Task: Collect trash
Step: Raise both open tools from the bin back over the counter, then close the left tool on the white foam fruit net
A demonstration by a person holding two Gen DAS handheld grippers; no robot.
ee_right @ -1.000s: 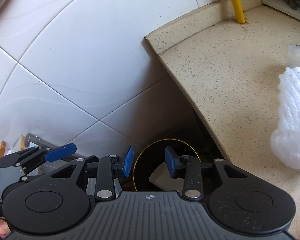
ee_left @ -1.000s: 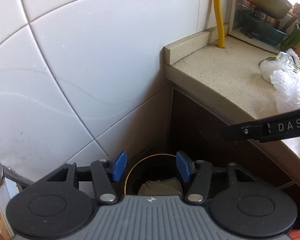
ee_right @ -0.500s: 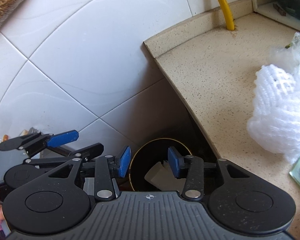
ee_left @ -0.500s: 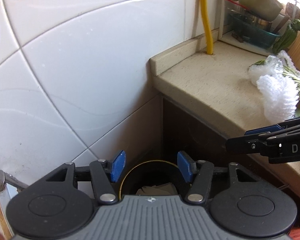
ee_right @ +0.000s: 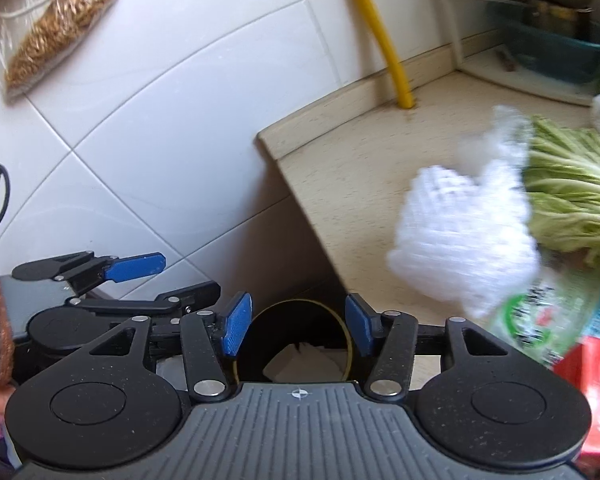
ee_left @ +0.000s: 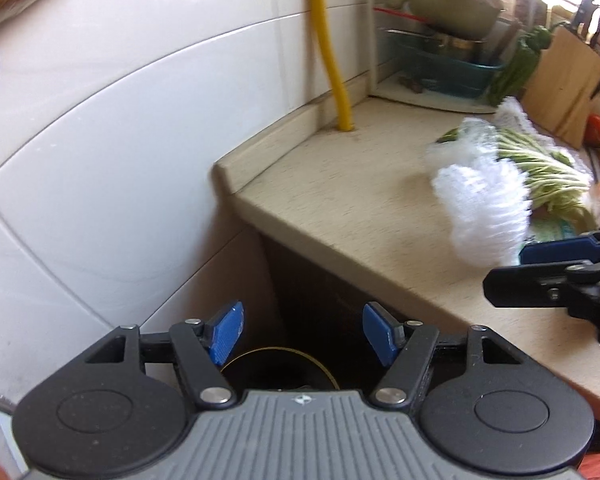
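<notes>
- Left gripper (ee_left: 303, 333): blue-padded jaws standing apart, just been opening, nothing between them; it hangs over the round black trash bin with a gold rim (ee_left: 280, 368) on the floor by the white tiled wall (ee_left: 100, 160).
- Right gripper (ee_right: 298, 328): jaws likewise parted, just been opening, empty; the same bin (ee_right: 300, 344) shows between the pads, with pale crumpled paper (ee_right: 300, 364) inside.
- Beige speckled stone counter (ee_left: 340, 200), beside and above the bin: a white foam fruit net (ee_right: 460, 240) lies on it, touching a leafy green cabbage (ee_right: 572, 192).
- Blurred green-printed plastic wrapper (ee_right: 540, 320) and a red packet (ee_right: 596, 380) lie near the counter's front edge.
- Yellow hose (ee_left: 332, 60) rises up the wall.
</notes>
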